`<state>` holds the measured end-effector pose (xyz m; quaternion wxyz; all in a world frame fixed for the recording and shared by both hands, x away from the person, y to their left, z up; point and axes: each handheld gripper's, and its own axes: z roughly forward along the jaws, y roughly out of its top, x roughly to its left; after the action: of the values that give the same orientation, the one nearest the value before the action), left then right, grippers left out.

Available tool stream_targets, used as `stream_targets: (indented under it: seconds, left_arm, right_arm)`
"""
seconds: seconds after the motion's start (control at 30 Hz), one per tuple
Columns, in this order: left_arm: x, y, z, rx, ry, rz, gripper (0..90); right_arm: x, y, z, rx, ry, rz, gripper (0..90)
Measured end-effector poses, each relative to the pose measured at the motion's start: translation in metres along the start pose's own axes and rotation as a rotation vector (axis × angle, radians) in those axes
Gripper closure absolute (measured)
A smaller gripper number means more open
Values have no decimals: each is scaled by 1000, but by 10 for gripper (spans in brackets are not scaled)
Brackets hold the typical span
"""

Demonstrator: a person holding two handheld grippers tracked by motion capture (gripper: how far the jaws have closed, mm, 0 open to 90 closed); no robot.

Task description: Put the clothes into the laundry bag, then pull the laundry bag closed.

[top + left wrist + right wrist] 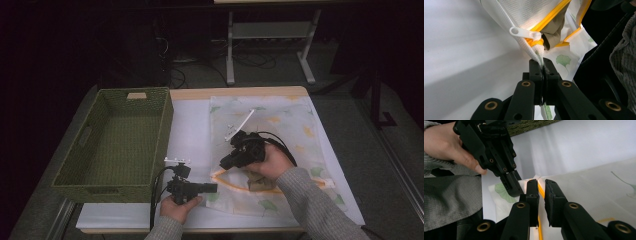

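A white mesh bag [280, 120] printed with green leaves lies flat on the table, its orange zipper [235, 175] partly undone. A khaki cloth [256, 184] shows inside the opening. My left gripper [214, 188] is shut on the bag's corner [537, 53] just below the white zipper pull [520, 32], and the mesh is pinched between its jaws [543, 62]. My right gripper [225, 162] hovers at the same corner with its jaws [542, 183] a narrow gap apart over the zipper [540, 190], pressing on nothing. The left gripper [511, 187] lies just beside it.
A green woven basket [165, 125] stands on the table's left half, close to the left hand. A white sheet [195, 125] covers the table between basket and bag. The front edge of the table runs just under both forearms. Desk legs and cables lie beyond the far edge.
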<state>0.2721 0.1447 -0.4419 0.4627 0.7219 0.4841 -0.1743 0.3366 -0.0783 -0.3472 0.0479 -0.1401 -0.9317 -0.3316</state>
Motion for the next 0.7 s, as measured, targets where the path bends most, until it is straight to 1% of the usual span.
stream_targets:
  seconds: [0.1, 0.23, 0.43, 0.57, 0.6, 0.63, 0.67, 0.7]
  left_arm:
    - [-1, 0, -1, 0, 5, 7, 877]
    - [-2, -1, -1, 3, 5, 9, 878]
    - [-3, 0, -1, 5, 6, 14, 878]
    - [-4, 0, -1, 2, -2, 21, 878]
    - [-4, 0, -1, 1, -6, 23, 877]
    - [-3, 0, 0, 0, -9, 19, 871]
    - [-1, 0, 1, 3, -9, 4, 827]
    - [1, 1, 3, 9, -9, -15, 755]
  right_arm:
    - [-1, 4, 4, 14, 4, -2, 798]
    - [-1, 9, 7, 18, 10, -3, 797]
    - [-2, 9, 8, 21, 12, 1, 793]
    - [-1, 11, 11, 29, 20, 2, 758]
    - [-1, 12, 13, 35, 16, 2, 754]
    - [-1, 13, 14, 44, 13, -3, 751]
    - [0, 14, 14, 50, 9, -3, 751]
    - [0, 15, 14, 52, 10, -6, 752]
